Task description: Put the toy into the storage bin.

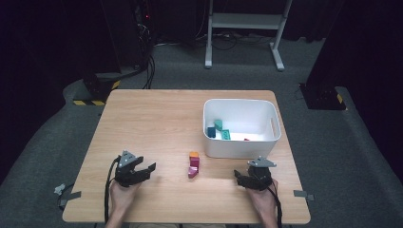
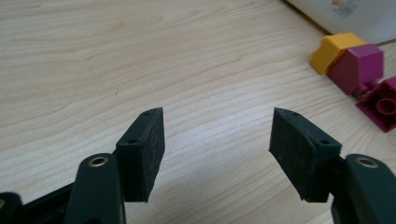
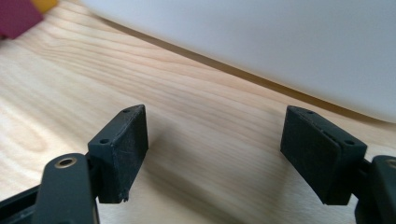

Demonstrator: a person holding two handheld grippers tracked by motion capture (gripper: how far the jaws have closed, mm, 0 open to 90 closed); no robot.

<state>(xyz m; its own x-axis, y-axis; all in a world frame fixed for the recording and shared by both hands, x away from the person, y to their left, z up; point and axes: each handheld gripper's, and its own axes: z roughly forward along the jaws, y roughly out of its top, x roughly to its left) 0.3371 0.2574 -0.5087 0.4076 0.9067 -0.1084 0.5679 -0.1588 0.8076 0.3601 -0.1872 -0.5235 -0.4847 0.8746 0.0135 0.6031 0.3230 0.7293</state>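
Your left gripper, jaws wide and empty, sits lower left; the magenta block lies right of it, nearer than to your right.

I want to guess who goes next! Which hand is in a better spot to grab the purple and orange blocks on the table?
Probably the left. The left gripper points its open jaws toward the purple and orange blocks, with bare table between. The right gripper sits below the white bin, with the blocks off to its side.
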